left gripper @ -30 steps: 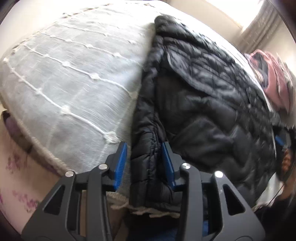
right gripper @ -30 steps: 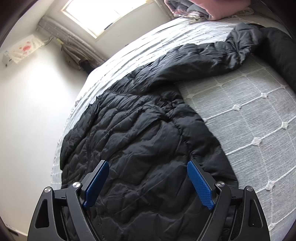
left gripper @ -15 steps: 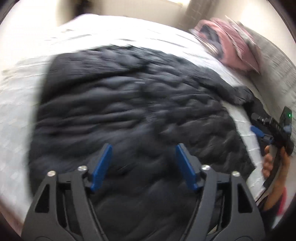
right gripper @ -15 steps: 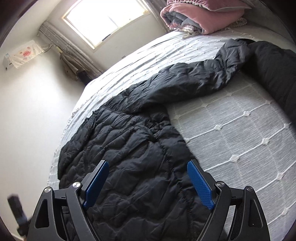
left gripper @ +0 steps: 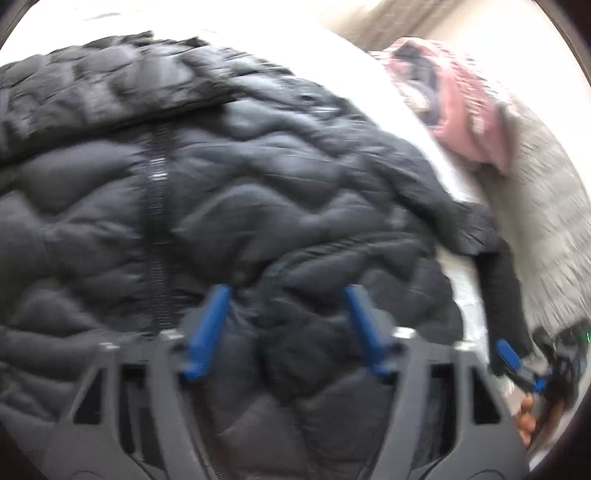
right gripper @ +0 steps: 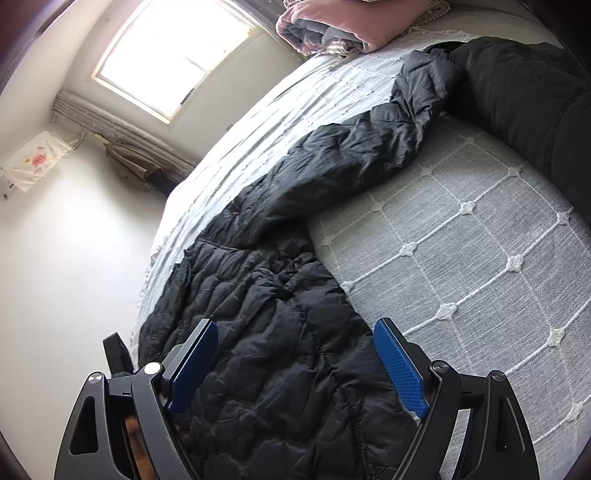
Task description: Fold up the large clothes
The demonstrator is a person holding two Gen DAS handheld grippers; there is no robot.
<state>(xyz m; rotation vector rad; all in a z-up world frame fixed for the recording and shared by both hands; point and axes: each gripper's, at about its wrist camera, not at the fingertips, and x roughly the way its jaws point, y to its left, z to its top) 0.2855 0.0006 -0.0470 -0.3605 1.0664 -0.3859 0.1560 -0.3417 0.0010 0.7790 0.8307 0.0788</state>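
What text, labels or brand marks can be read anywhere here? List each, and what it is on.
No readable text in either view.
Cloth cover high on the wall: red pattern, too small to read as writing.
Black jacket: no label or logo visible; the left wrist view is blurred.

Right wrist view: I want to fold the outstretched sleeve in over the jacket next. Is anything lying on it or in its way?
Nothing visible is. The sleeve lies bare on the bedspread, and the folded pink blanket sits beyond it, apart.
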